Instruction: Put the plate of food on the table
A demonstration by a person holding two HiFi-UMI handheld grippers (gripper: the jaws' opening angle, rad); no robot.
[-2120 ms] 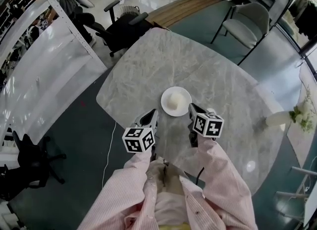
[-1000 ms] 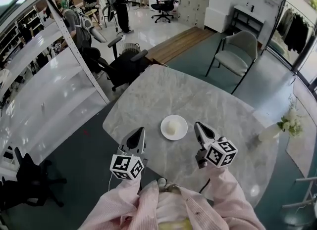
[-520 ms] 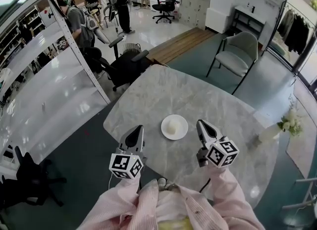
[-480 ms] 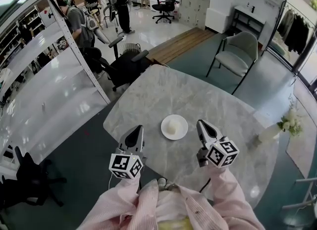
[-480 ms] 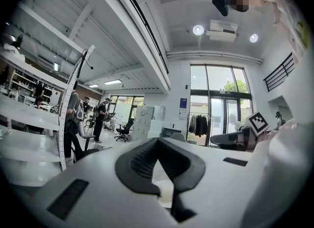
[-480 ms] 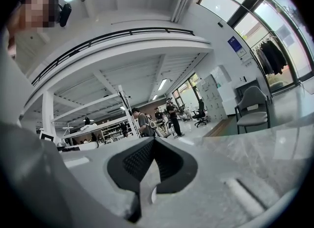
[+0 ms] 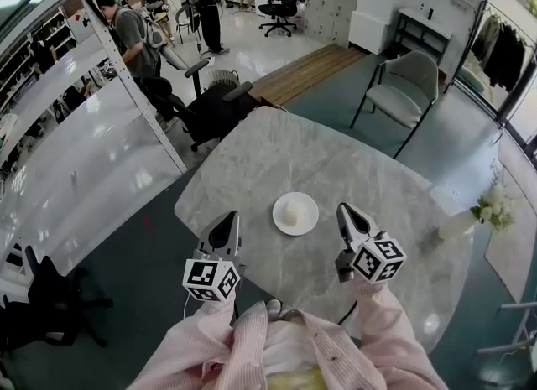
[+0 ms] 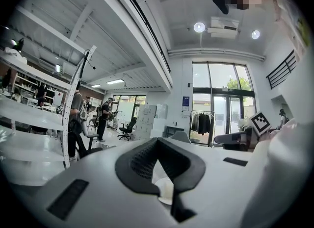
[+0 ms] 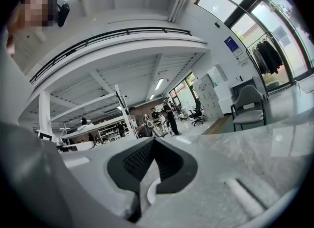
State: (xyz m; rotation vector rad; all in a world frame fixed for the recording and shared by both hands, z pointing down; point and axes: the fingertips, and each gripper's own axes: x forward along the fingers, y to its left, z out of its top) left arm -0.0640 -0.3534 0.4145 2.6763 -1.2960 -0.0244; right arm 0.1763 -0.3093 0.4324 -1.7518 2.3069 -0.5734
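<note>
Head view: small round white plate [image 7: 310, 213] of pale food on grey marble counter [image 7: 336, 158], ahead of and between both fingers, left gripper [image 7: 228, 217] and right gripper [image 7: 344, 210] clenched, empty, left gripper view: fingers [image 8: 142, 161] tips together, plate [image 8: 165, 195] just beyond, right gripper view: fingers [image 9: 135, 163] pressed together, plate rim [image 9: 148, 192] beyond.

Left gripper view: small round white plate [image 8: 166, 193] sits mostly behind the black ribbed fingers [image 8: 140, 165]. Only a sliver shows in the gap under them, can't separate food from plate there. Right gripper view, same: just a white arc of the plate [image 9: 148, 190] below that gripper's fingers [image 9: 130, 165]. Head view: pale mound of food [image 7: 291, 211] too small to identify. Near edge of the grey marble table [image 7: 277, 145] hidden by the pink striped sleeves [image 7: 382, 330], themselves cut off at the bottom edge. White vase with flowers [image 7: 470, 216] small, detail unreadable.
</note>
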